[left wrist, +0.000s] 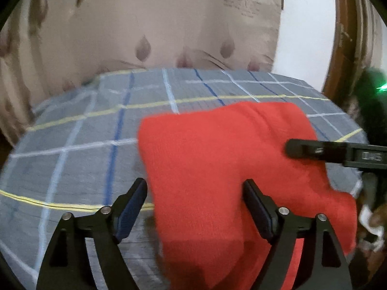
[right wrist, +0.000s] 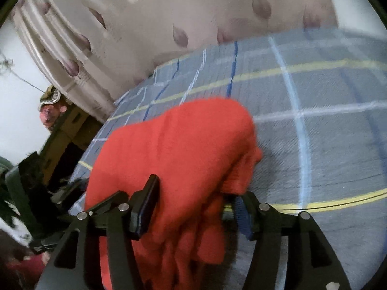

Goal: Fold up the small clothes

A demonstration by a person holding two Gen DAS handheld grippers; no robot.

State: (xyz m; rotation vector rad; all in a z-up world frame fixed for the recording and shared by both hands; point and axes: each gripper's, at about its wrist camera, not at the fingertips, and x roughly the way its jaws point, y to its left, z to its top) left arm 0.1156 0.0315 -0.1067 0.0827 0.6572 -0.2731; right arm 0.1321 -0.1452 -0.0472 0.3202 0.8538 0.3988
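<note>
A red knitted garment (left wrist: 217, 159) lies folded on the grey checked bedsheet (left wrist: 79, 159). My left gripper (left wrist: 194, 189) hovers open over its near left part: the left finger is off the cloth's edge and the right finger is above the cloth, with neither pad pressing. One finger of my right gripper (left wrist: 300, 149) reaches in from the right over the garment's right side. In the right wrist view the red garment (right wrist: 179, 145) bunches up between the spread jaws of my right gripper (right wrist: 196, 194). It sits loosely there, and the gripper is open.
A beige padded panel with drop-shaped marks (left wrist: 150, 31) stands upright behind the bed. A white wall and a brown wooden frame (left wrist: 343, 48) are at the right. Cardboard boxes (right wrist: 72, 130) and dark clutter sit beyond the bed's left edge.
</note>
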